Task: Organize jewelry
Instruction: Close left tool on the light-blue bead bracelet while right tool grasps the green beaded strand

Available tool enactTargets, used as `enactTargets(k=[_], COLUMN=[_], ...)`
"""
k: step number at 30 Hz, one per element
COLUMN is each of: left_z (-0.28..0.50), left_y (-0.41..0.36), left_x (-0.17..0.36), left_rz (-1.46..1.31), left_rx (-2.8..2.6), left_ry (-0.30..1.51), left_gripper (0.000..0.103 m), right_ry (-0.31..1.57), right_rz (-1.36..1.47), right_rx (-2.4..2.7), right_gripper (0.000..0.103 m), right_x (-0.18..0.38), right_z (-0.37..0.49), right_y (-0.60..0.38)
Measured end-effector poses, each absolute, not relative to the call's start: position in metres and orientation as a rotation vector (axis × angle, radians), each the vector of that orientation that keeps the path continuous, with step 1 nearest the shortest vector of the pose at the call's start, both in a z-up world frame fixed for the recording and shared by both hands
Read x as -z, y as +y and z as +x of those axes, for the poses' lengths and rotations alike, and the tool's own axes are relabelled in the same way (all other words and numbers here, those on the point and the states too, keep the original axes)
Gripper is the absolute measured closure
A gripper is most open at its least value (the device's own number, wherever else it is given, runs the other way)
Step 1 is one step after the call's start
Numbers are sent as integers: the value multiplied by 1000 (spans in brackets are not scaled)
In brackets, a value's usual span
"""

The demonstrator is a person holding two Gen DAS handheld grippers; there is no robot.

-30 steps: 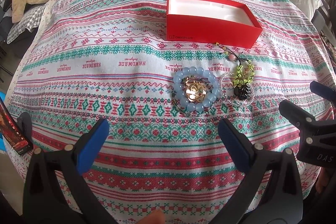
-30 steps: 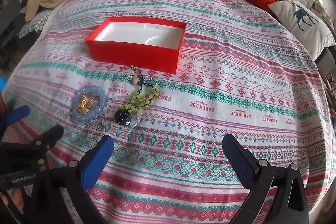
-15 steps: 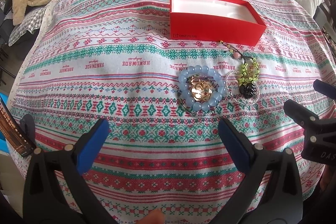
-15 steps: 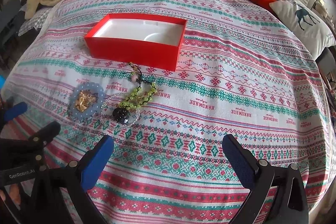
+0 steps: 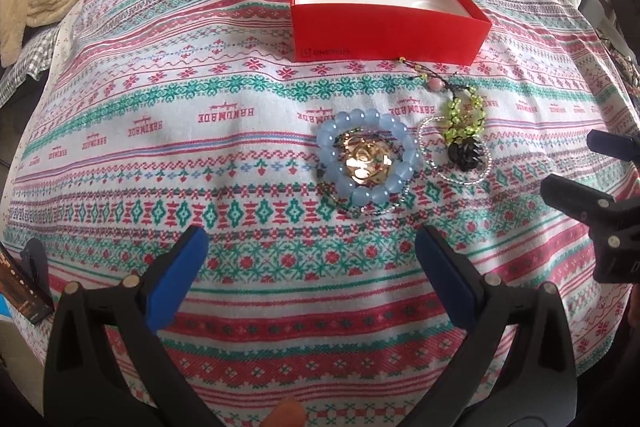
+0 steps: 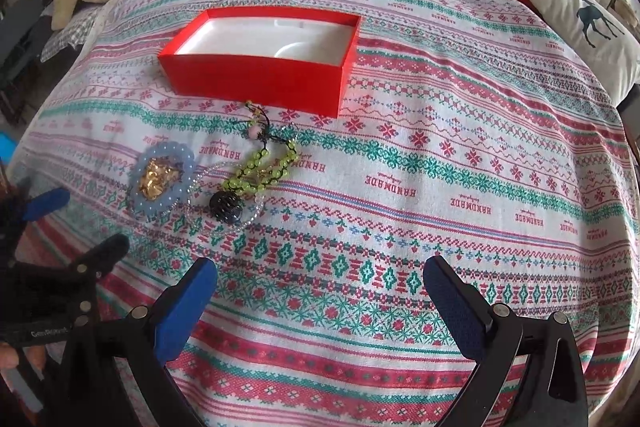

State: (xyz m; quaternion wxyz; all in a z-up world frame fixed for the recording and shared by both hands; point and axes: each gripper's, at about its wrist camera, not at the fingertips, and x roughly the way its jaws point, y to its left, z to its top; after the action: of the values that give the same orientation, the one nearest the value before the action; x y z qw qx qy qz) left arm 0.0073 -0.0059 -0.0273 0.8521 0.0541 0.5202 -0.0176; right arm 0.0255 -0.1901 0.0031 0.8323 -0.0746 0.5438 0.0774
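Jewelry lies clustered on the patterned bedspread [image 5: 160,115] just before the open red box [image 5: 384,31]: blue bead bracelet [image 5: 370,163], green beaded piece [image 5: 464,119]. Both grippers, left gripper [image 5: 308,255] and right gripper [image 6: 320,279], hover spread wide and empty, likely ready to pick.

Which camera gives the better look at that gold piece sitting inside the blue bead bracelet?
The left wrist view. There the gold piece sits near the middle of the picture, large and sharp, ringed by the blue bead bracelet. In the right wrist view it lies far off to the left, smaller and blurrier, so it reads only as a crumpled gold patch.
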Motion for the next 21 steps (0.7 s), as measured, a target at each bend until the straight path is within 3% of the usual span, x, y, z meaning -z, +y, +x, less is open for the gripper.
enactTargets(k=[8, 15, 21], left_z=[15, 26, 45], left_y=[6, 15, 16], left_x=[36, 32, 28], left_rz=[19, -47, -85], left_rx=[68, 93, 147], left_ry=[1082, 1059, 1102], left_gripper=[3, 20, 42], right_ry=[1177, 1155, 1163], right_rz=[-166, -96, 13], right_rx=[-200, -243, -298], right_gripper=[0, 1, 26], right_x=[9, 4, 1], right_z=[31, 44, 68], right_y=[-192, -192, -195])
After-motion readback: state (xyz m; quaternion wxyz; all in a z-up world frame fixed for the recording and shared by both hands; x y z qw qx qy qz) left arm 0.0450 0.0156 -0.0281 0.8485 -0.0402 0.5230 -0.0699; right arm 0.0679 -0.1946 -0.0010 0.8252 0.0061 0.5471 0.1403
